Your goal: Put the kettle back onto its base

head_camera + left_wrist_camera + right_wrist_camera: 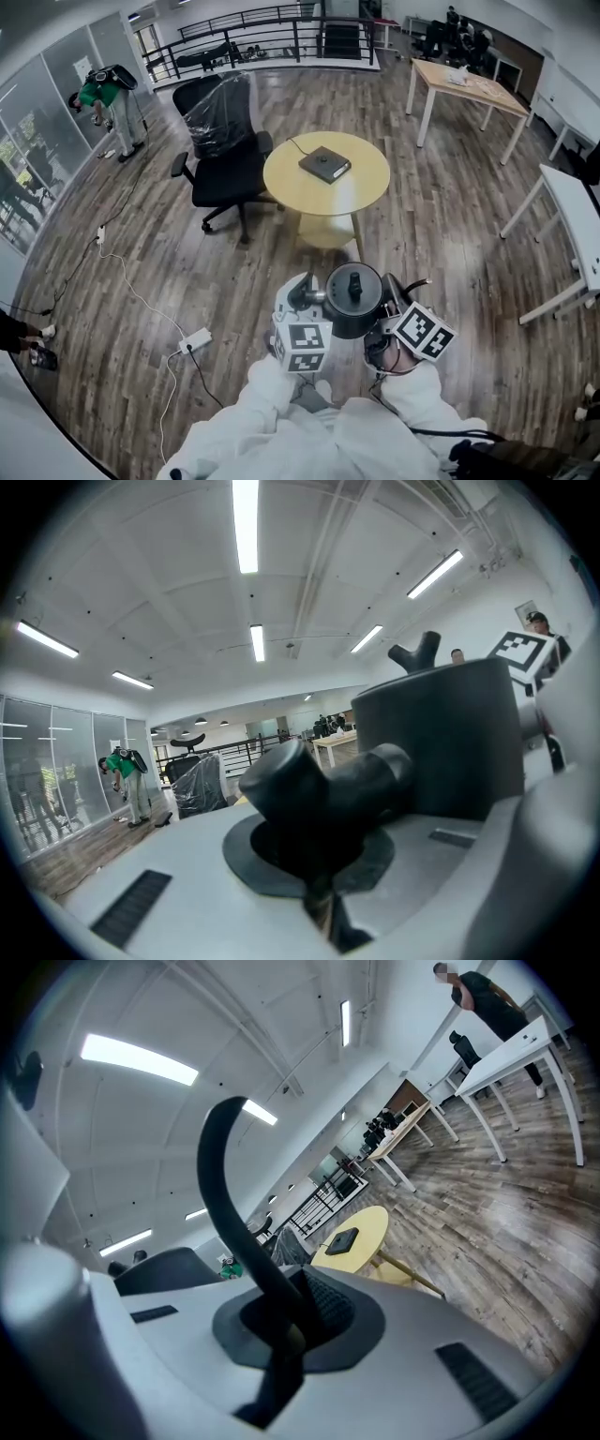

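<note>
A black kettle (353, 300) hangs in the air between my two grippers, above the wooden floor and short of the round yellow table (361, 192). My left gripper (316, 296) is shut on the kettle's spout (323, 789), with the dark kettle body (441, 738) just to its right. On the other side, my right gripper (387, 315) is shut on the thin curved handle (234, 1213). The kettle's flat dark base (324, 164) lies on the table, its cord trailing off the far left. In the right gripper view the base (342, 1239) shows ahead on the yellow table (370, 1227).
A black office chair (225, 150) with plastic over its back stands left of the table. A power strip (195, 339) and cable lie on the floor at my left. White tables (574, 220) stand at the right, a wooden table (469, 84) farther back. A person in green (98, 94) bends at the far left.
</note>
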{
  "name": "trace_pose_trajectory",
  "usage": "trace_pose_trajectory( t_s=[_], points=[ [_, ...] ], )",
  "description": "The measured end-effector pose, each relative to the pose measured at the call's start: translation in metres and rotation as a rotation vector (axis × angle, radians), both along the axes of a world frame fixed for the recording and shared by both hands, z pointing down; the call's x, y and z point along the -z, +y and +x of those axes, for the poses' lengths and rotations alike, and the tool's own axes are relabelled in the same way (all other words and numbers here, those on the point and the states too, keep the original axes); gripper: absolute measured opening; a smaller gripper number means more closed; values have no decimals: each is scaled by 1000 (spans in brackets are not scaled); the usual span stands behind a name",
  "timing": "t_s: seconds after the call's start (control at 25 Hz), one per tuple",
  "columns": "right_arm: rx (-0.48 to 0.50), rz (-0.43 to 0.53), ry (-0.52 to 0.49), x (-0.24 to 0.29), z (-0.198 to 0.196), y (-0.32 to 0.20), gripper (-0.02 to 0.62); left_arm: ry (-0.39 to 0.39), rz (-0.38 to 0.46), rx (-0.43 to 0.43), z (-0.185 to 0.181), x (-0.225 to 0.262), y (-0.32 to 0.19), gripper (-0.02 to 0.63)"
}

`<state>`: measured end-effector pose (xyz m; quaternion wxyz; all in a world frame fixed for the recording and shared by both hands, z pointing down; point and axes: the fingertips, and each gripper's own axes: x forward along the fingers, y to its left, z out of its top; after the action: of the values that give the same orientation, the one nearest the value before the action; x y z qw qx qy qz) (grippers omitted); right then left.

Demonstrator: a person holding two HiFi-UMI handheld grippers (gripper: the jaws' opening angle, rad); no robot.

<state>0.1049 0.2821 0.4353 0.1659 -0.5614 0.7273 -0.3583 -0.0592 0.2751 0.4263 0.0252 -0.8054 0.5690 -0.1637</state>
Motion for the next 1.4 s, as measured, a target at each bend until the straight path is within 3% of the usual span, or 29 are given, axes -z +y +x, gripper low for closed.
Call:
trace_pose_trajectory(
  t_s=[0.28,0.76,1.4],
  points=[
    [2,-1,9,0,-19,-58,11,-7,-9,-8,-19,-2,-54,0],
    [-31,-20,8,-8,-15,-118,11,-9,-28,-39,-15,-10,-119,0],
    [24,-35,9,-15,-12,-212,11,-6,-33,17,-12,-15,-203,0]
  ],
)
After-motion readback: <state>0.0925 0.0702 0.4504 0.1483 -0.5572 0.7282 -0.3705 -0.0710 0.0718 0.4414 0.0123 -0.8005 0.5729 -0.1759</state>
